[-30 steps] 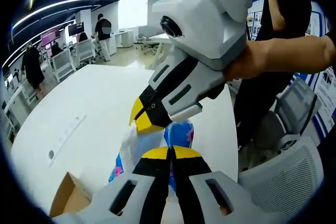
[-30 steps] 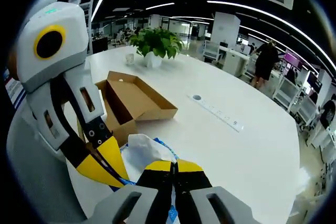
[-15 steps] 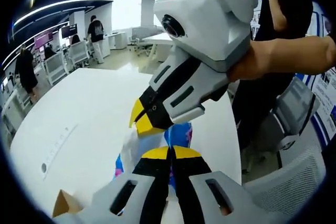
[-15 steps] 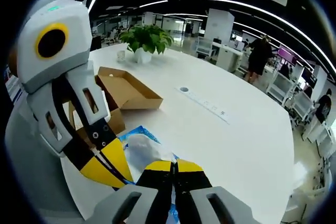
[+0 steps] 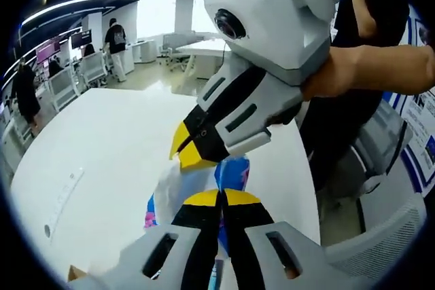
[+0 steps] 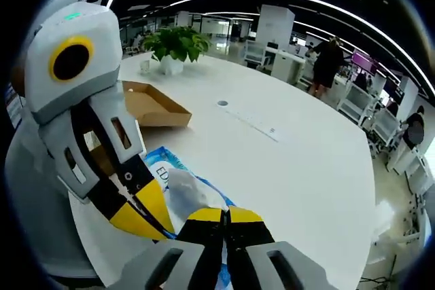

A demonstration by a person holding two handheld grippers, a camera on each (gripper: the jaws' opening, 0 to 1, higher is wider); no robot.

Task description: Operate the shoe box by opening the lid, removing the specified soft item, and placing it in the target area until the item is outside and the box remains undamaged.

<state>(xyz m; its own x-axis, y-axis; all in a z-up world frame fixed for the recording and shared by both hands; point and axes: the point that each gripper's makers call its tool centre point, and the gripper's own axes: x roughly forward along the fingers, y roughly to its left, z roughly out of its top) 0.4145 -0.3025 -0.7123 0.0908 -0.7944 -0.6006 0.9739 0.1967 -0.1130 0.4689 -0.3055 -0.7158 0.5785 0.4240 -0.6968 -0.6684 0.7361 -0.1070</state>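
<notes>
Since a second ago the shoe box (image 6: 151, 103) has slid farther off behind the left gripper (image 6: 146, 214). Both the left gripper and the right gripper (image 5: 189, 149) are clamped on the soft bag (image 6: 183, 191), held over the white table (image 6: 285, 168). A plant (image 6: 171, 45) stands beyond; the table's right side lies open.

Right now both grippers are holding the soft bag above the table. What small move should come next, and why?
Probably lower it to the bare white table and release. Both the left gripper and right gripper pinch the bag, already outside the open cardboard box.
</notes>
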